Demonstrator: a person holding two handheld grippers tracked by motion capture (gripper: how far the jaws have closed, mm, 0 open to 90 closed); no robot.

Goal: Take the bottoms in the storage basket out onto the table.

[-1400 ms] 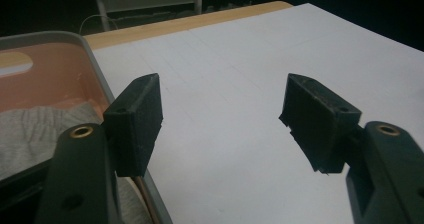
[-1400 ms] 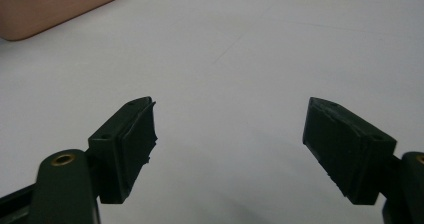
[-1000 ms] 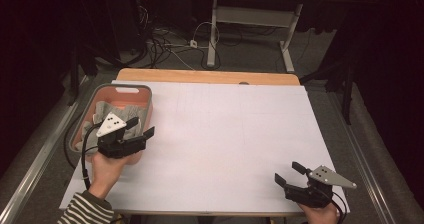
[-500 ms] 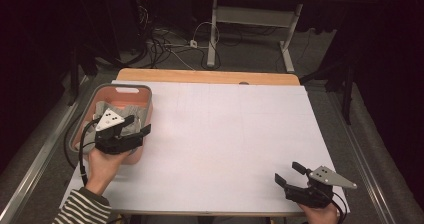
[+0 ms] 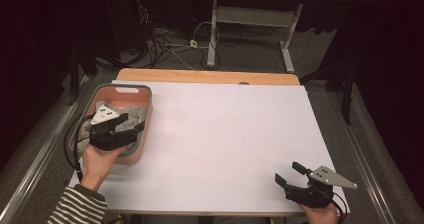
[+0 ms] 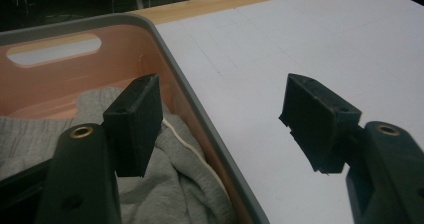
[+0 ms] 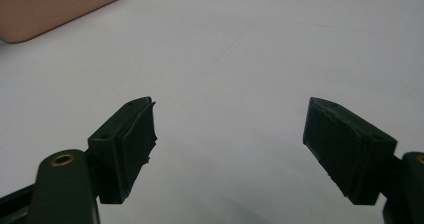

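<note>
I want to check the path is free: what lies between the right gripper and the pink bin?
Nothing: in the high view, bare white table stretches from the right gripper to the pink bin.

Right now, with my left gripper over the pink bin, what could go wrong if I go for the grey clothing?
1. The left gripper straddles the pink bin wall: one jaw is over the grey clothing, the other outside over the table. Closing here might pinch the wall or tip the bin.
2. The bin sits near the table's left edge, so a snagged pull may drag it off.
3. The clothing's white drawstring could catch on the rim.
</note>
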